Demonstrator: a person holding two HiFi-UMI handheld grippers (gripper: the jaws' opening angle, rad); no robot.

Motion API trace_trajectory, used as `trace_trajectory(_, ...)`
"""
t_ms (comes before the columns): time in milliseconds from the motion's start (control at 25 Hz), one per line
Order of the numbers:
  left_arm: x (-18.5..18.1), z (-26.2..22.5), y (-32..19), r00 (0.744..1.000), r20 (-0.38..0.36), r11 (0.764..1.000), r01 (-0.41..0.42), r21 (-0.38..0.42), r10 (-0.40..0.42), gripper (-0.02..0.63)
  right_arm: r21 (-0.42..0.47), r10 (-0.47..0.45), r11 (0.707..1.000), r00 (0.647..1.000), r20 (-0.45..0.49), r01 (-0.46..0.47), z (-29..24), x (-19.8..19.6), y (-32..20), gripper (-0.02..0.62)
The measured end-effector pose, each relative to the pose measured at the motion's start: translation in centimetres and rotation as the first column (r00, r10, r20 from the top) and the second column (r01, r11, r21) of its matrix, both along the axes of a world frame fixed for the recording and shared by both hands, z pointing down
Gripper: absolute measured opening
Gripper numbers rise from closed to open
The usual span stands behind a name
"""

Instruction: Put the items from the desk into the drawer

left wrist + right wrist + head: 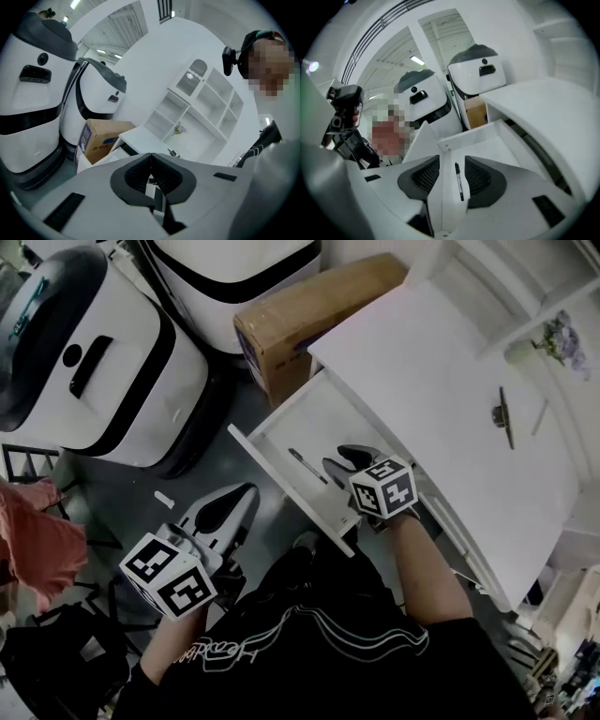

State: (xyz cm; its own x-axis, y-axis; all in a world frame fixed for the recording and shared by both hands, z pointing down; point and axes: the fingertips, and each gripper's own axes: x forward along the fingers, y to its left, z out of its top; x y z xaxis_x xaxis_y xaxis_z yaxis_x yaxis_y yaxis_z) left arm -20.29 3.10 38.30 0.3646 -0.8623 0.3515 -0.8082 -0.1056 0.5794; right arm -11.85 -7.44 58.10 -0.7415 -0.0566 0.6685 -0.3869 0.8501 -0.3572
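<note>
My right hand-held gripper (337, 460) hangs over the open white drawer (286, 486) with its 2 jaws spread wide and nothing pressed between them. In the right gripper view (452, 159) the slim black pen (459, 180) shows in the gap between the ribbed dark pads (426, 174), but it lies flat on the drawer (468, 136) floor below, clear of both. In the head view that pen (307, 466) rests at 9 o'clock from the jaw tips, just beside them.

My left hand-held gripper (246, 493) is out over the grey floor at 8 o'clock from the drawer, its jaws closed tip to tip on nothing, as the left gripper view (150, 154) confirms.

On the white desk (441, 381), at 2 o'clock from the right one and well apart from it, lies a small dark metal object (502, 415).

The brown cardboard box (101, 138) carries a blue label whose print is too small to read. Each cube shows only black-and-white square markers.
</note>
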Motion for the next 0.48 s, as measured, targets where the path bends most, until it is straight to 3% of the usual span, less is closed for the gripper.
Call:
trace_trajectory(240, 3.3, -3.6, -1.5, 0.994, 0.005, 0.991, -0.111, 0.071, 0.111, 0.021, 0.093, 0.037, 0.994, 0.984, 0.176, -0.054, -11.9, 2.5, 1.3, 0.129)
trace_trajectory(480, 7.5, -6.9, -2.9, 0.973, 0.022, 0.964, -0.229, 0.137, 0.228, 0.021, 0.183, 0.053, 0.977, 0.955, 0.29, -0.11, -20.5, 6.6, 3.2, 0.082)
